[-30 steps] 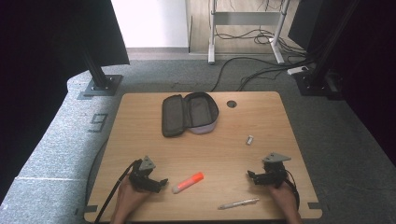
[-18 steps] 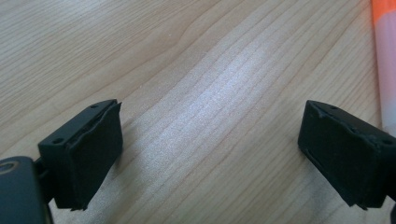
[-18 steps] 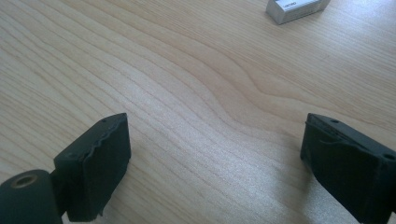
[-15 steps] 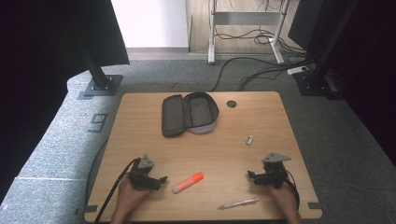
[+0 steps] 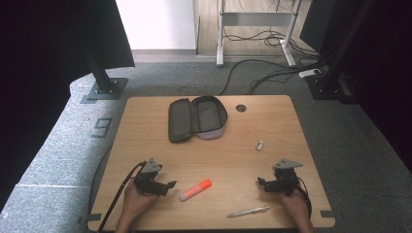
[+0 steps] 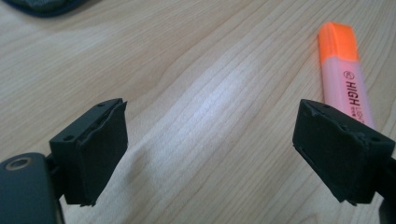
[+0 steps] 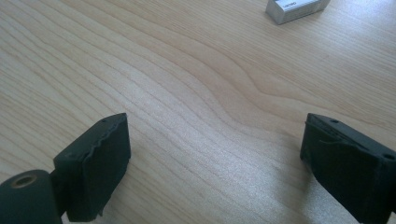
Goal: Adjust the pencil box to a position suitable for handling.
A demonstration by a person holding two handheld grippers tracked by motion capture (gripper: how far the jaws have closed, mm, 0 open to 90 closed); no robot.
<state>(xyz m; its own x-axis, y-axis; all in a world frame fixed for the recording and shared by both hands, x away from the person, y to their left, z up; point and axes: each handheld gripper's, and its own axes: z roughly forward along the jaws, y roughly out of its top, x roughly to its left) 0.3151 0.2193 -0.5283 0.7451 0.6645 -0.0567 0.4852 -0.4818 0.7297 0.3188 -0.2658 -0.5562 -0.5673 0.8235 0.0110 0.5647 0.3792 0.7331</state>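
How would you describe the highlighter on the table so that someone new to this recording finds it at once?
On the light wooden table, look along the near edge, between the left gripper and the right gripper, both open and empty. The pale pink highlighter with an orange cap lies flat just beside the left gripper. Its bright cap and stubby body set it apart from the thin silver pen nearer the right gripper.
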